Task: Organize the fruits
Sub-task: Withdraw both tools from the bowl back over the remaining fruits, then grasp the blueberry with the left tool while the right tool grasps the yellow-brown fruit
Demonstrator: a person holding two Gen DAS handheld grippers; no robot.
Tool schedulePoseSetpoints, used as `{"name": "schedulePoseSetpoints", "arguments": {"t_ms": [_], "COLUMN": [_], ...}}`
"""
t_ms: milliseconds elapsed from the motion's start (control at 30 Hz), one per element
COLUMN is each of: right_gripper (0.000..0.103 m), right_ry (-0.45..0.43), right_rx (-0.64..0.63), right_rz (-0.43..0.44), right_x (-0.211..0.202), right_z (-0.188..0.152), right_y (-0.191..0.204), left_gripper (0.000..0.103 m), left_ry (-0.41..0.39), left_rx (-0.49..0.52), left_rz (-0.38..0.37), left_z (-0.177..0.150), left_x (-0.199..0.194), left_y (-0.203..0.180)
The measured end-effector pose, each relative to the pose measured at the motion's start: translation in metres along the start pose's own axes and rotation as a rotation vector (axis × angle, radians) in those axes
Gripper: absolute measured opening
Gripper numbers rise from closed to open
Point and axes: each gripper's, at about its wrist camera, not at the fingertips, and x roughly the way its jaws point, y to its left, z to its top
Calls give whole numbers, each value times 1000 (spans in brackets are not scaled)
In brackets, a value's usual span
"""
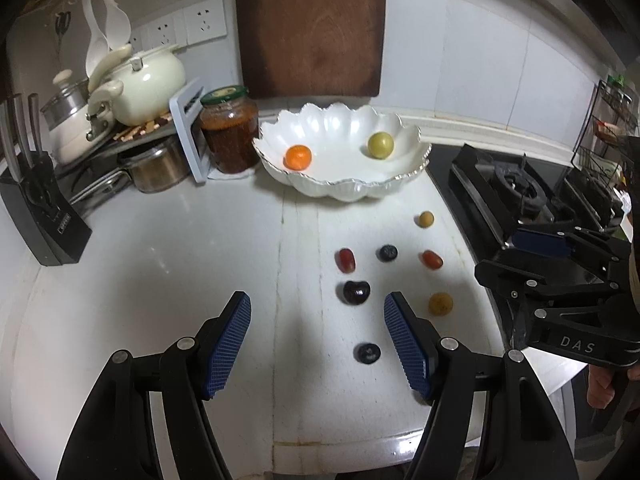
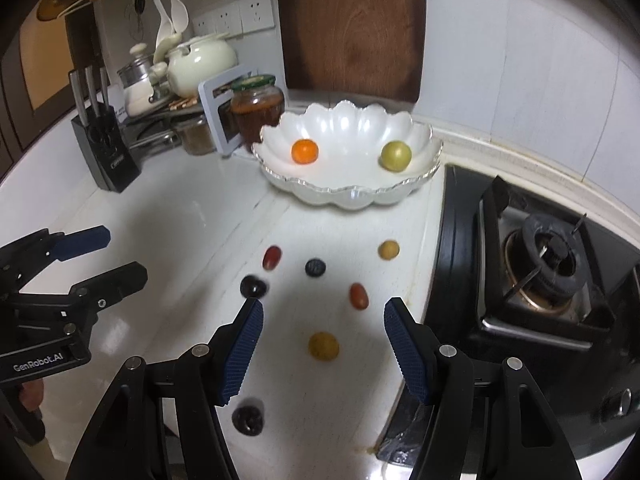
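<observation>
A white scalloped bowl (image 1: 340, 190) (image 2: 352, 196) at the back of the counter holds an orange fruit (image 1: 298, 157) (image 2: 305, 151) and a yellow-green fruit (image 1: 380, 144) (image 2: 395, 155). Several small fruits lie on the counter before it: a red grape (image 1: 347, 260), a blueberry (image 1: 387, 253), a dark cherry (image 1: 356, 291), a yellow fruit (image 2: 323, 346) and a red tomato (image 2: 359, 296). My left gripper (image 1: 317, 312) is open and empty above the cherry and a near blueberry (image 1: 368, 353). My right gripper (image 2: 323, 318) is open and empty around the yellow fruit.
A gas stove (image 2: 552, 276) lies to the right. A jar (image 1: 230, 132), pots (image 1: 148, 84), a knife block (image 1: 40, 208) and a white rack (image 1: 188, 128) crowd the back left. A wooden board (image 1: 312, 28) leans on the wall.
</observation>
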Motion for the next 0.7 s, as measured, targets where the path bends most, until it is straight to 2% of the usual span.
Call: {"name": "schedulePoseSetpoints", "arguments": {"t_ms": [433, 700], "right_gripper": [64, 64], "right_ry": [55, 79], "right_rx": [3, -12], "right_rz": [3, -6], "right_x": [20, 35], "right_z": [-17, -29], "right_y": [-3, -4], "left_gripper": [65, 64], "left_ry": [61, 62], "left_rx": [37, 92], "left_rz": [-50, -39], "left_z": [-23, -39], "left_x": [19, 32], "left_y": [-13, -27]}}
